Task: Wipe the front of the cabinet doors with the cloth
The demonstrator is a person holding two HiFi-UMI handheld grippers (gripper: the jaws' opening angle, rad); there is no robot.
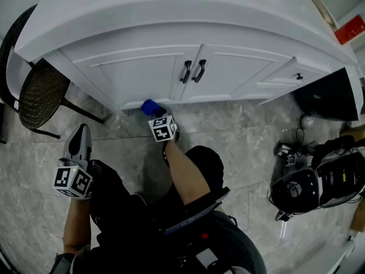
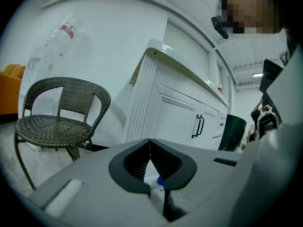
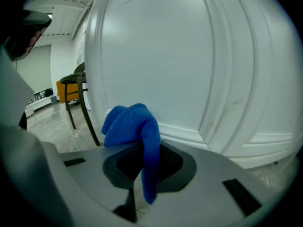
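Observation:
The white cabinet's two doors point(image 1: 159, 70) with black handles point(image 1: 193, 71) face me under the countertop. My right gripper point(image 1: 153, 111) is shut on a blue cloth point(image 1: 149, 106), held low against the bottom of the left door point(image 3: 156, 65). In the right gripper view the blue cloth point(image 3: 137, 131) bunches above the jaws and hangs down between them. My left gripper point(image 1: 80, 137) hangs back over the floor, left of the cabinet, jaws shut with nothing in them. In the left gripper view the cabinet doors point(image 2: 182, 117) stand ahead to the right.
A dark wicker chair point(image 1: 39, 93) stands left of the cabinet, also the wicker chair point(image 2: 59, 115) in the left gripper view. A black bin point(image 1: 325, 99) sits at the cabinet's right. A machine with cables point(image 1: 311, 184) lies on the tiled floor point(image 1: 245, 136) at right.

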